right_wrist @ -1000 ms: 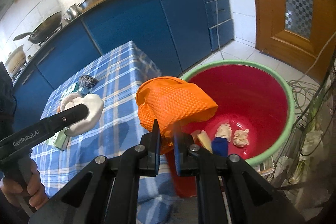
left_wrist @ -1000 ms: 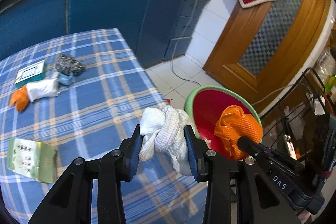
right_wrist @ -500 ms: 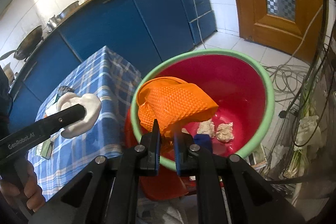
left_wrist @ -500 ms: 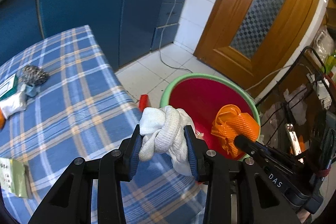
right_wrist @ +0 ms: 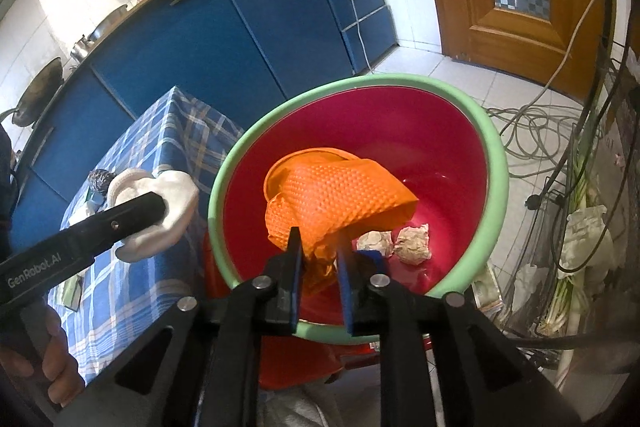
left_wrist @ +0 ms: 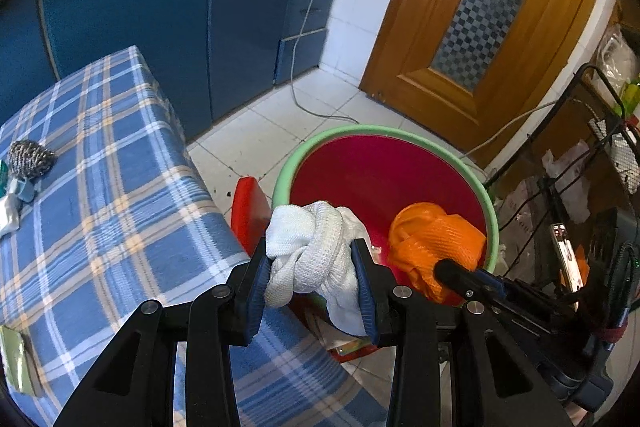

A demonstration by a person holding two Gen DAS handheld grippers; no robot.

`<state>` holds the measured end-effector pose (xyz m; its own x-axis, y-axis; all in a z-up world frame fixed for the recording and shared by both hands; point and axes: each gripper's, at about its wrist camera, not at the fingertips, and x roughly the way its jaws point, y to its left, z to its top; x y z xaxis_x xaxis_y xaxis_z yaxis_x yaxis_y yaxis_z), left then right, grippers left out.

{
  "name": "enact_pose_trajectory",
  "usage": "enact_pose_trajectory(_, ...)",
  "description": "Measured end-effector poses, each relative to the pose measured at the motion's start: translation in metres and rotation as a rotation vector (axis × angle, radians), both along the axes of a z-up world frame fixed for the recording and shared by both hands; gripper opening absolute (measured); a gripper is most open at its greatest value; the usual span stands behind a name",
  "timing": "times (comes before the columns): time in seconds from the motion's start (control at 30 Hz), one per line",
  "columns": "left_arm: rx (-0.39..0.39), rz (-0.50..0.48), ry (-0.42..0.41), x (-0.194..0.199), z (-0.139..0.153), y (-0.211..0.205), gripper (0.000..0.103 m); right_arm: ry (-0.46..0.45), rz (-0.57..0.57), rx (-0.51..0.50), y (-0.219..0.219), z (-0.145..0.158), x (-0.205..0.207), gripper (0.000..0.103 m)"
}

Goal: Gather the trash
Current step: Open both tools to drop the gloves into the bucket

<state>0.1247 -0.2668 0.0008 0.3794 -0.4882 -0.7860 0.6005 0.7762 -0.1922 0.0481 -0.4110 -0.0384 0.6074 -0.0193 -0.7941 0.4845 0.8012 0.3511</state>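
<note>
White knotted cloth (left_wrist: 310, 259) sits clamped in the left tongs (left_wrist: 312, 279), short of the bin rim (left_wrist: 400, 133); let go here, it may drop outside. Right tongs (right_wrist: 318, 259) pinch the orange glove (right_wrist: 336, 195) above the bin; its textured surface could snag on release.

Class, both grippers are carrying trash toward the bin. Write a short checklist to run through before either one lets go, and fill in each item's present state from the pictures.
1. Right gripper shut on the orange glove: ok.
2. Orange glove over the red bin opening: ok.
3. Left gripper shut on the white cloth: ok.
4. White cloth fully over the opening: not ok, it sits at the near rim beside the plaid table.
5. Room left in the bin: ok, only crumpled paper at the bottom.
</note>
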Motion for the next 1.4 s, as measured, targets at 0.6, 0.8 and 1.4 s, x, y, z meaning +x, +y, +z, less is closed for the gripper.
enact_pose_trajectory(0.6, 0.040, -0.037, 0.000, 0.000, -0.009, -0.024, 0.051, -0.028, -0.034, 0.003, -0.009, 0.002, -0.010, 0.033)
enact_pose_trajectory(0.8, 0.032, -0.038, -0.010, -0.001, -0.005, -0.025, 0.060, -0.026, -0.040, 0.003, -0.010, 0.001, -0.011, 0.033)
enact_pose_trajectory(1.4, -0.001, 0.012, -0.020, -0.005, 0.007, 0.005, 0.061, -0.051, -0.021, -0.022, 0.000, 0.016, -0.015, 0.037)
